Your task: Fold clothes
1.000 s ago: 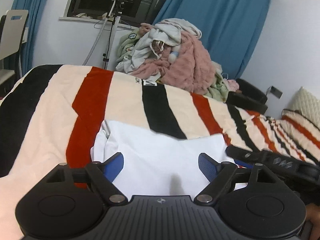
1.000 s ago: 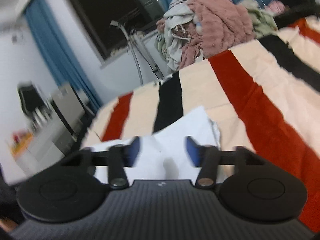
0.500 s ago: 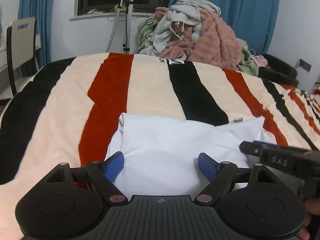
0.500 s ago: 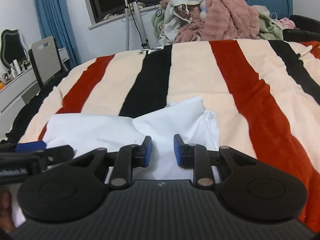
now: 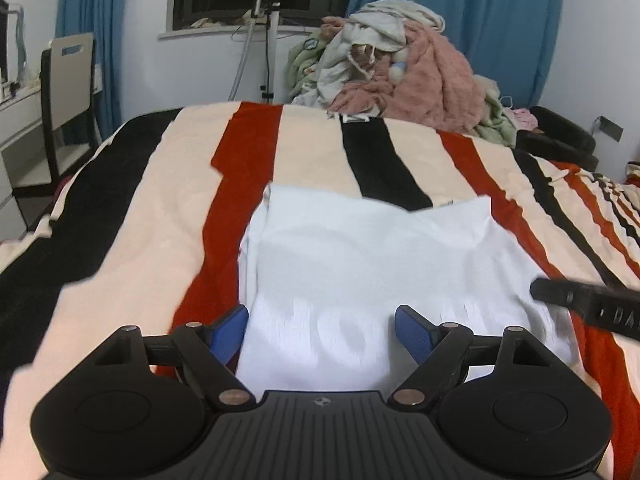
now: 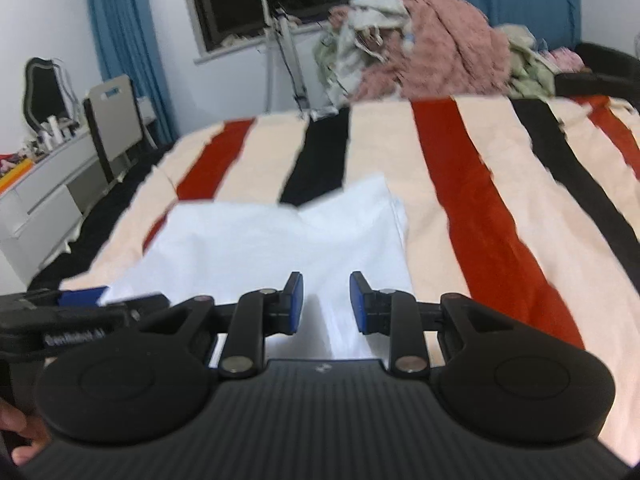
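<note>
A white garment (image 5: 360, 256) lies folded flat on the striped blanket (image 5: 168, 208); it also shows in the right wrist view (image 6: 280, 236). My left gripper (image 5: 322, 330) is wide open over the garment's near edge, holding nothing. My right gripper (image 6: 326, 304) hangs over the garment's near right part, its jaws a narrow gap apart with nothing between them. The right gripper's arm shows at the right edge of the left wrist view (image 5: 588, 304). The left gripper shows at the left of the right wrist view (image 6: 80, 312).
A heap of unfolded clothes (image 5: 400, 68) with a pink fleece lies at the far end of the bed. A garment steamer stand (image 5: 264, 40) is by the window. A chair (image 5: 68, 92) and a desk stand to the left.
Both grippers pulled back and rose a little from the garment. The right gripper's jaws opened slightly from their narrower gap. The left gripper stayed wide open.
</note>
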A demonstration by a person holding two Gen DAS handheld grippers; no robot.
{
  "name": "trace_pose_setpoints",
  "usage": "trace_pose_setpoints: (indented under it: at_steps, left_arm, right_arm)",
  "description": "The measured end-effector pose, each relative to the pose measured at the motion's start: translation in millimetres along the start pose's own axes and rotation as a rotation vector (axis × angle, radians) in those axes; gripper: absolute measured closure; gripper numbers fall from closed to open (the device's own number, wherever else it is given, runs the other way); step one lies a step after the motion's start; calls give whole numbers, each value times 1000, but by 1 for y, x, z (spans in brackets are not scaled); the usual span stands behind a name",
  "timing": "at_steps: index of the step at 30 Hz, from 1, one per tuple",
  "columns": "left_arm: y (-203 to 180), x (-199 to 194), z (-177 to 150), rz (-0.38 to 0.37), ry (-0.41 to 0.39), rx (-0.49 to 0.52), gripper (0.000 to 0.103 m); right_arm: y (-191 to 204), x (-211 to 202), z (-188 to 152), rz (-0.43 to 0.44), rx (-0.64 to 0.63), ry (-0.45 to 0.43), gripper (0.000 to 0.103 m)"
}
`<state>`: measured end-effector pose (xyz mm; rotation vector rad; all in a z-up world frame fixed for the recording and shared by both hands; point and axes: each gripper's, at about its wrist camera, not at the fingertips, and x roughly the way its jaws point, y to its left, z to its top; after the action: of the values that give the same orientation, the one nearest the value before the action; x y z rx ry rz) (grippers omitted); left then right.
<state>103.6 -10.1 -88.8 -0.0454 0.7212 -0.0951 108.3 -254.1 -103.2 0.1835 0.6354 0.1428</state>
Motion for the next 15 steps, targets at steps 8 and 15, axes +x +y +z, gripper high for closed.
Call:
trace_pose_setpoints:
  at_steps: [8, 15]
  left_arm:
    - [12, -10, -25, -10, 32, -91, 21]
    - [47, -46, -37, -227, 17, -382, 21]
  right_arm:
    - [6, 12, -30, -59, 2, 54, 75]
    - [5, 12, -28, -69, 10, 53, 75]
